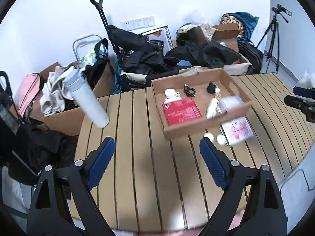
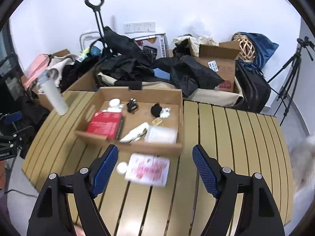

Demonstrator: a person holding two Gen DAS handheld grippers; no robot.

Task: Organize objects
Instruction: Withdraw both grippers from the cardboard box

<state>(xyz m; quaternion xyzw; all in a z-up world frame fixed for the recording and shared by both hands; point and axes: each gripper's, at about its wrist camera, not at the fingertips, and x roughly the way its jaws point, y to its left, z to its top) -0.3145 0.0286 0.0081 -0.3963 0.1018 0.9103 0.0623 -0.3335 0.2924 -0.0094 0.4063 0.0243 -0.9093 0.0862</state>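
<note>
A shallow cardboard tray (image 1: 206, 125) (image 2: 137, 147) sits on the slatted wooden table (image 1: 149, 177) (image 2: 226, 137). It holds a red box (image 1: 182, 111) (image 2: 105, 125), a black cable (image 1: 189, 90) (image 2: 132, 105), a white round tin (image 1: 170, 93) (image 2: 114, 103), a white packet (image 2: 161, 134) and small items. In front of the tray lie a pink-and-white leaflet (image 1: 239, 130) (image 2: 148, 170) and white balls (image 1: 220, 139) (image 2: 122, 167). A white bottle (image 1: 86, 96) (image 2: 54, 95) stands at the table's left edge. My left gripper (image 1: 157, 149) and right gripper (image 2: 155, 157) are both open and empty, above the table.
Behind the table are cardboard boxes (image 2: 216, 64), black clothes (image 1: 149, 59), a trolley handle (image 1: 96, 0) and a pink bag (image 1: 27, 90). A tripod (image 1: 273, 33) (image 2: 291, 74) stands at the right. The other gripper shows at the right edge of the left wrist view (image 1: 303, 100).
</note>
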